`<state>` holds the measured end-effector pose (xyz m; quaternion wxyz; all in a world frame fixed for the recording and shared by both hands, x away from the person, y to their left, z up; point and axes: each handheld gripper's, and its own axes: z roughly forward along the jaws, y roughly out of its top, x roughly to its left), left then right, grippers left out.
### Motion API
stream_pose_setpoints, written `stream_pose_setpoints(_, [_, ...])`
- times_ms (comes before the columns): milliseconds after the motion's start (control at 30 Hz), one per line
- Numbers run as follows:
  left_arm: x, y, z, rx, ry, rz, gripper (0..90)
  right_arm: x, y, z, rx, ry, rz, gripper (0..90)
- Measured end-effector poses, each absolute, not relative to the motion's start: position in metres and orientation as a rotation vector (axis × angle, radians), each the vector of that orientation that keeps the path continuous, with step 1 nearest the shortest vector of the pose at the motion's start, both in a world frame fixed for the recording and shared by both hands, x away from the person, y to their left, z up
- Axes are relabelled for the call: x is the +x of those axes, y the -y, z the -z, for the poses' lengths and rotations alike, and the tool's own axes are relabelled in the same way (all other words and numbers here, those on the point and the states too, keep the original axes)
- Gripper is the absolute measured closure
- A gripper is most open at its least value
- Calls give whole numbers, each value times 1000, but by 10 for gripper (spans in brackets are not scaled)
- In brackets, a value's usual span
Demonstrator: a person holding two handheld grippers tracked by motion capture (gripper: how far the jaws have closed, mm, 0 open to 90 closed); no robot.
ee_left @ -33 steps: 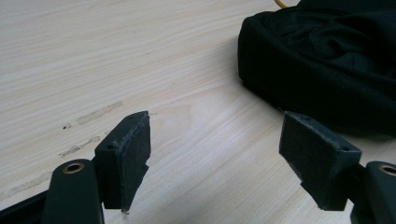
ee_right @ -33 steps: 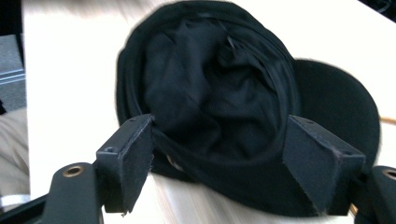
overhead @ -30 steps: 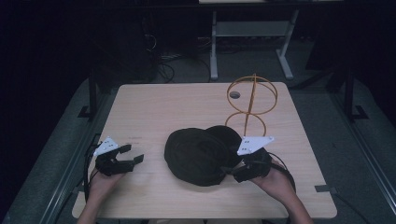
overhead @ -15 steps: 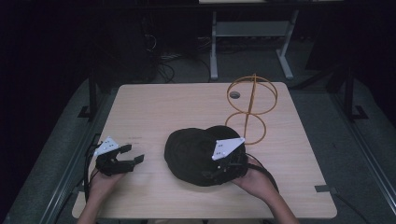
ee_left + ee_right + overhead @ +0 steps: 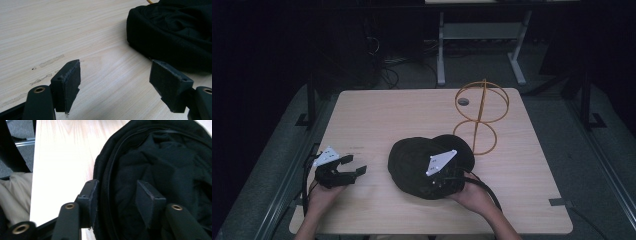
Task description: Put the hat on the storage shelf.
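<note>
Your right tool has just been closing across the rim of the soft black fabric cap, not yet clamped; lifting remains, and your left tool stands wide over the wooden tabletop.

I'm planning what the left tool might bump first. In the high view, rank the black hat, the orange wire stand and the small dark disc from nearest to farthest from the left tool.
Measured from the left tool, at the table's near left:
1. Black hat, just to its right.
2. Orange wire stand, beyond the hat, on the right.
3. Small dark disc, near the far edge, behind the stand.
</note>
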<state>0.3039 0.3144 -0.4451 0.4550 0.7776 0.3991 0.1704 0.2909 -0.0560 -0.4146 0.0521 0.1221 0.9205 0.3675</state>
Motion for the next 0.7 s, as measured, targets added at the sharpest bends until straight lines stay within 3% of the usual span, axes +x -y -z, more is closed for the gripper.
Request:
stream_pose_setpoints(300, [304, -314, 445, 1916, -981, -425, 249, 287, 48, 429, 347, -2836, -1063, 676])
stream_pose_setpoints(700, [304, -313, 445, 1921, -976, -423, 249, 286, 48, 433, 375, -2839, -1063, 674])
